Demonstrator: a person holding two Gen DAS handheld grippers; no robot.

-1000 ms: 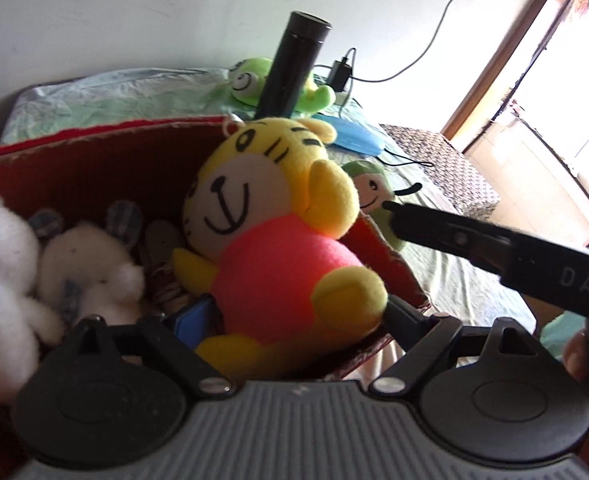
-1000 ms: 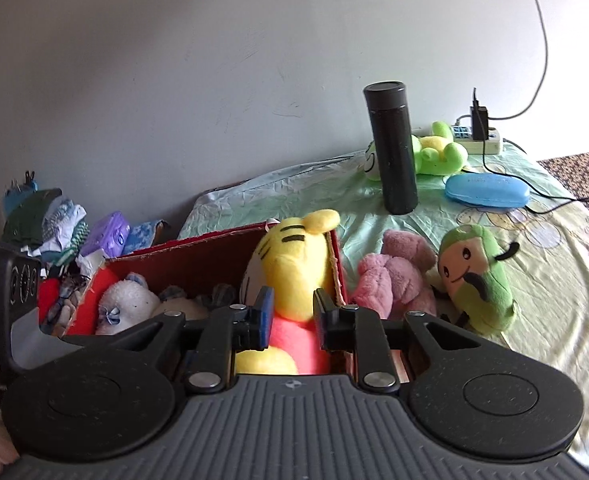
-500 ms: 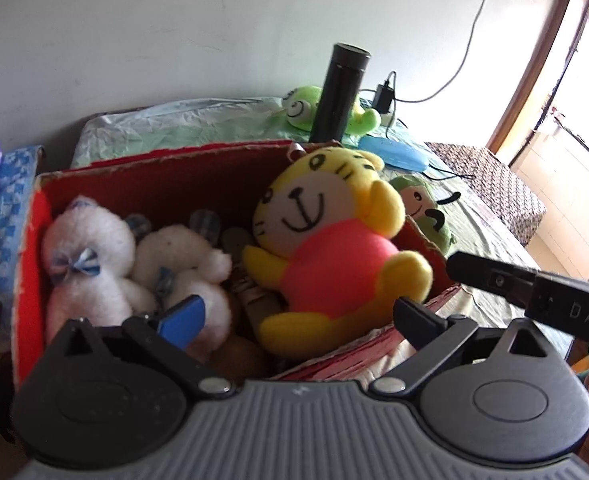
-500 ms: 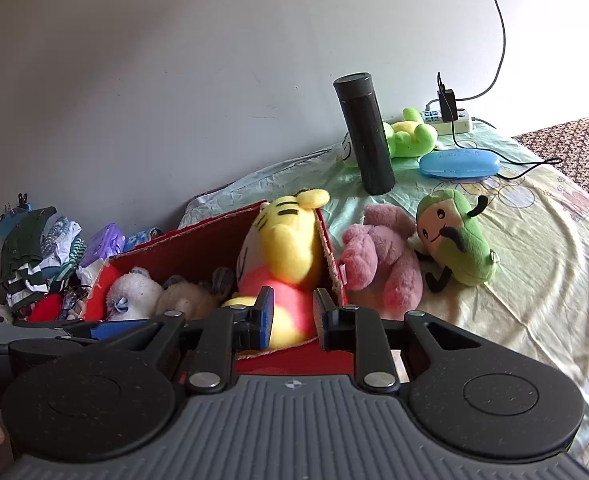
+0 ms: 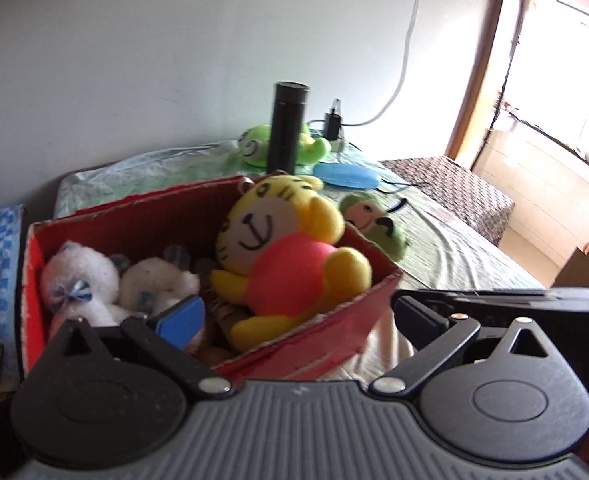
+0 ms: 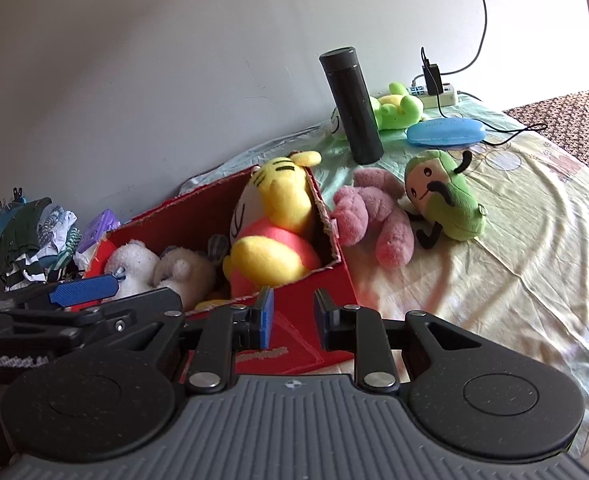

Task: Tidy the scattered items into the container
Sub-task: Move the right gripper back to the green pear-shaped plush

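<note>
A red cardboard box (image 5: 318,332) (image 6: 318,296) sits on the bed. Inside it a yellow tiger plush (image 5: 286,248) (image 6: 274,232) leans at the right end, beside two white plush animals (image 5: 82,280) (image 6: 134,260). A pink plush (image 6: 374,216) and a green avocado plush (image 6: 446,196) (image 5: 374,220) lie on the sheet right of the box. My left gripper (image 5: 294,316) is open wide and empty, in front of the box. My right gripper (image 6: 292,316) is slightly open and empty, at the box's near corner.
A black flask (image 6: 352,104) (image 5: 288,132) stands behind the box. A green frog plush (image 6: 398,108), a blue case (image 6: 446,134) and a power strip with cables (image 6: 434,92) lie beyond it. Clothes are piled at the left (image 6: 34,232).
Both grippers pulled back and up from the box. The left gripper let go of the yellow tiger plush, which now rests in the box. The right fingers opened a little.
</note>
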